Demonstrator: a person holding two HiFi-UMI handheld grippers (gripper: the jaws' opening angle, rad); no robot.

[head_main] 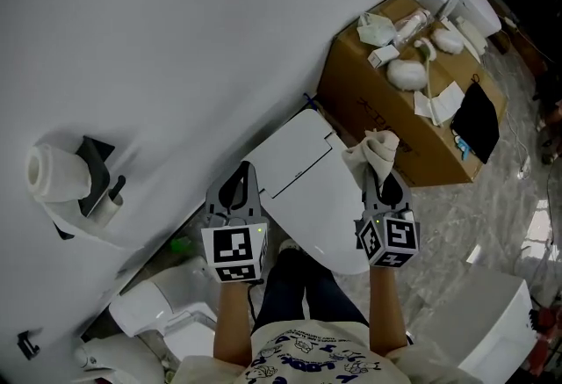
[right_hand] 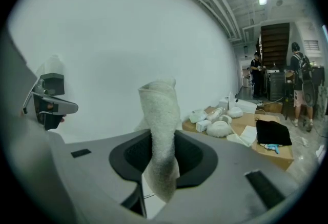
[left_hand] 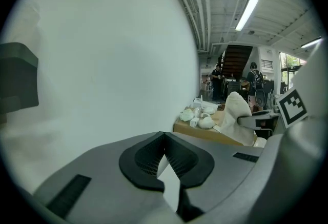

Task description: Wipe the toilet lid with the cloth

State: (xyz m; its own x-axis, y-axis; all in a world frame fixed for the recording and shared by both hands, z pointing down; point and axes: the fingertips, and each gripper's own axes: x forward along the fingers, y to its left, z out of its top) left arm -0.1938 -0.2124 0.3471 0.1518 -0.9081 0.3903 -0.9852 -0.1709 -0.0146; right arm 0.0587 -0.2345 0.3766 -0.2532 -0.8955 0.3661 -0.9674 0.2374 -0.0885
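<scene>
Right gripper [head_main: 379, 176] clamped on the cloth [head_main: 372, 152], held over the toilet lid's [head_main: 303, 176] right edge; left gripper [head_main: 241, 180] closed, empty, by the left edge; pinch is narrow; under wiping pressure the cloth may slip and bare jaws scrape the lid.

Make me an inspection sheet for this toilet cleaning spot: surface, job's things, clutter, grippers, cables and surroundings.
Surface: smooth white toilet lid, down; no marks visible in the head view.
Job's things: bunched beige terry cloth, held up near the lid's right edge; whether it touches the lid cannot be told.
Clutter: brown cardboard box beside the toilet, carrying white rounded items and a black fabric piece.
Grippers: left gripper has its jaws together with nothing between them; right gripper is clamped on the cloth.
Cables: nothing seen.
Surroundings: plain white wall; white toilet paper roll on a wall holder; pale marbled floor.
</scene>
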